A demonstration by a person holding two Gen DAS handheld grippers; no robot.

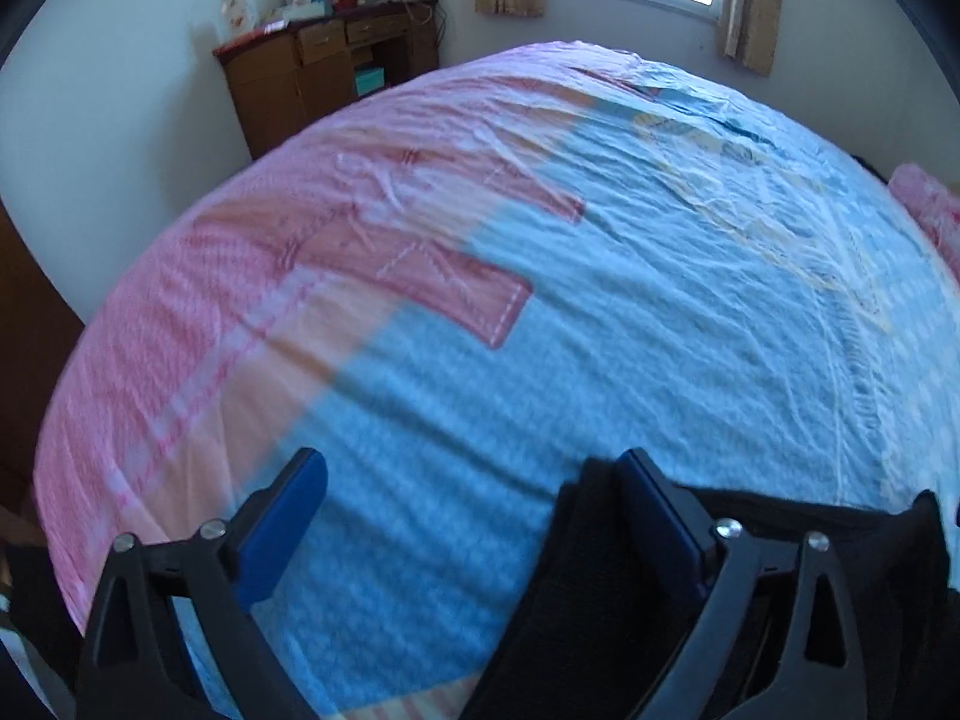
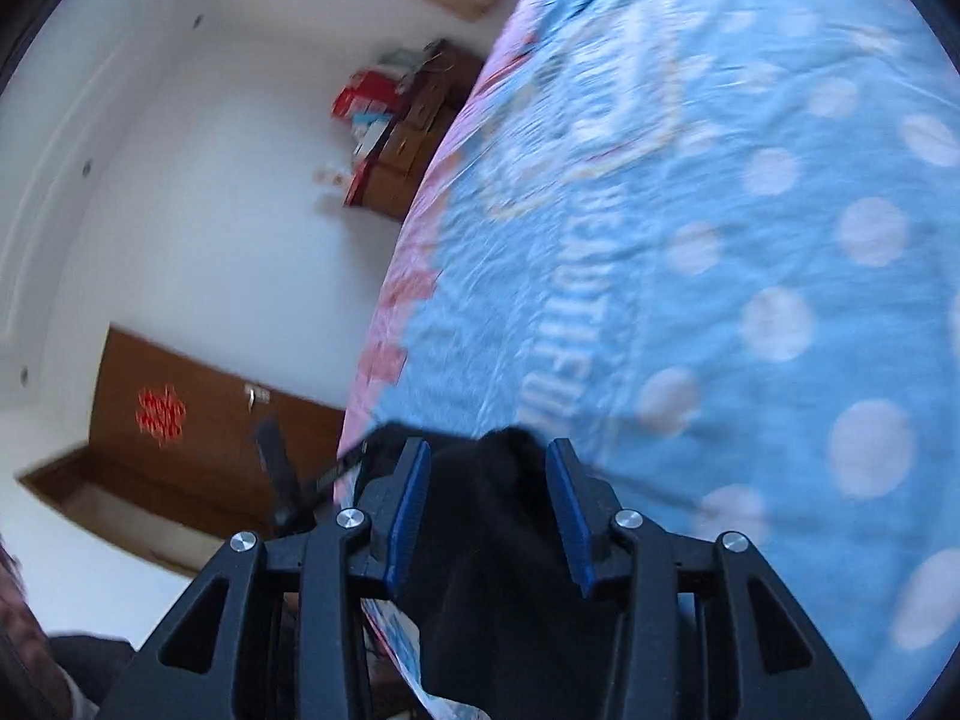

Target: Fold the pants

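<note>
The right gripper [image 2: 487, 516] has its two blue-padded fingers [image 2: 408, 516] set part-way apart with a bunched fold of the black pants [image 2: 492, 570] standing up between them; the cloth fills most of the gap and reaches the left pad, but whether both pads actually press on it cannot be told from the right wrist view. From that bunch the cloth runs back toward the wrist and down out of view, so the bulk of the garment lies behind and below the fingertips, not ahead of them on the bed [image 2: 750, 300]. The left gripper [image 1: 474, 516] stands wide apart and holds nothing: between its fingers [image 1: 282, 528] there is only the blue bedspread. Here the pants [image 1: 558, 600] show as a dark band just under and outside the right-hand finger, stretching off toward the lower right edge of the left wrist view. So the long run of the cloth seems to lie crosswise between the two hands, along the near edge of the bed, with the right hand already in it and the left needing to shift toward its own right-hand side to meet it. Beyond, the bed spreads out clear toward a wooden cabinet [image 1: 324, 78] by the wall.
</note>
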